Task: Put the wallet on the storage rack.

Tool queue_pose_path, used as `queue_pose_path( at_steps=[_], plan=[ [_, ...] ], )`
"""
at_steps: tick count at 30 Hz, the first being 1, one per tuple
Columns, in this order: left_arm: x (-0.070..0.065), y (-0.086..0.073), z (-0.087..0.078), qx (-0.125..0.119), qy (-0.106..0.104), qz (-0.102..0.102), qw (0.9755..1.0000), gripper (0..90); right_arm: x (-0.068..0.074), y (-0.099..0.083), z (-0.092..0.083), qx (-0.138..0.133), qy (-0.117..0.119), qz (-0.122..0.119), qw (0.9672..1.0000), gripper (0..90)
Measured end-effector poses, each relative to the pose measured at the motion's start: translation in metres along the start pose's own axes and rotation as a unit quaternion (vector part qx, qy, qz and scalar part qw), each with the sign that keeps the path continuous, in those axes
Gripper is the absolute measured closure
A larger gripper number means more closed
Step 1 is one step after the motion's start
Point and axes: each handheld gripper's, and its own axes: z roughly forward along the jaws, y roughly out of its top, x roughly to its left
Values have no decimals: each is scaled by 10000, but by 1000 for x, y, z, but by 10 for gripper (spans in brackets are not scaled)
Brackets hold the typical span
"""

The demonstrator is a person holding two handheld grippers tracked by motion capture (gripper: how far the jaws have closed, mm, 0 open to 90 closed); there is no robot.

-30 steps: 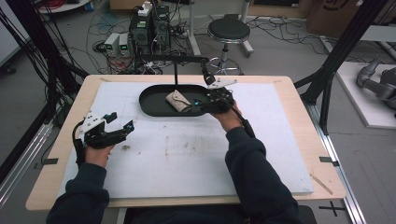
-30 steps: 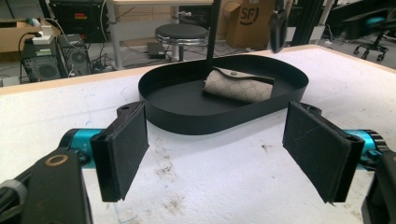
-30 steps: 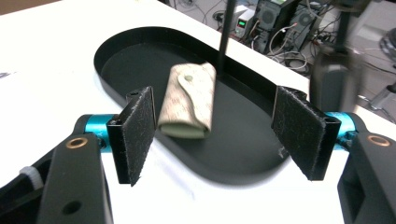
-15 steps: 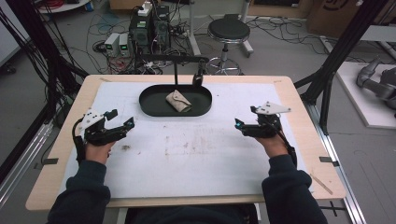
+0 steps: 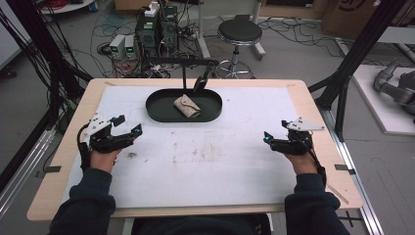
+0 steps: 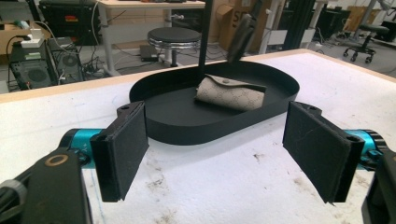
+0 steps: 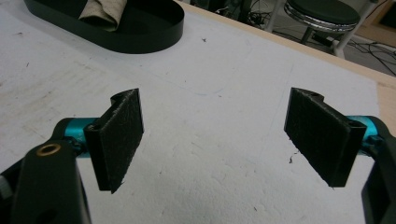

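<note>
A black oval tray [image 5: 152, 106] sits at the far middle of the white table mat. A beige patterned pouch [image 5: 187, 106] lies inside it. My left gripper [image 5: 129, 125] rests at the left of the table, open and empty; its jaws face the tray [image 6: 187, 133] and the pouch [image 6: 231, 95] from a short way off. My right gripper [image 5: 274, 132] is at the right of the table, open and empty, well clear of the tray [image 7: 140, 44]. The right gripper view catches the pouch [image 7: 102, 11] at its top left edge.
A thin black stand [image 5: 183, 73] rises behind the tray, with a dark object [image 5: 200, 83] hanging from its bar over the tray's far rim. A round stool [image 5: 239, 33] and computer boxes [image 5: 156, 29] stand on the floor beyond the table. Black frame posts flank the table.
My right gripper has drawn back from the tray to the right part of the table, open and empty. The pouch stays in the tray. The left gripper has barely moved.
</note>
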Motion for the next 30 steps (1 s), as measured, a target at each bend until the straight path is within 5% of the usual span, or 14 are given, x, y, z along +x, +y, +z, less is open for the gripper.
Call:
queue_pose_path(
  at_steps=[30],
  plan=[
    [0, -4, 2, 80, -17, -21, 10000, 221, -2, -2, -3, 1, -130, -27, 9999, 202]
  ],
)
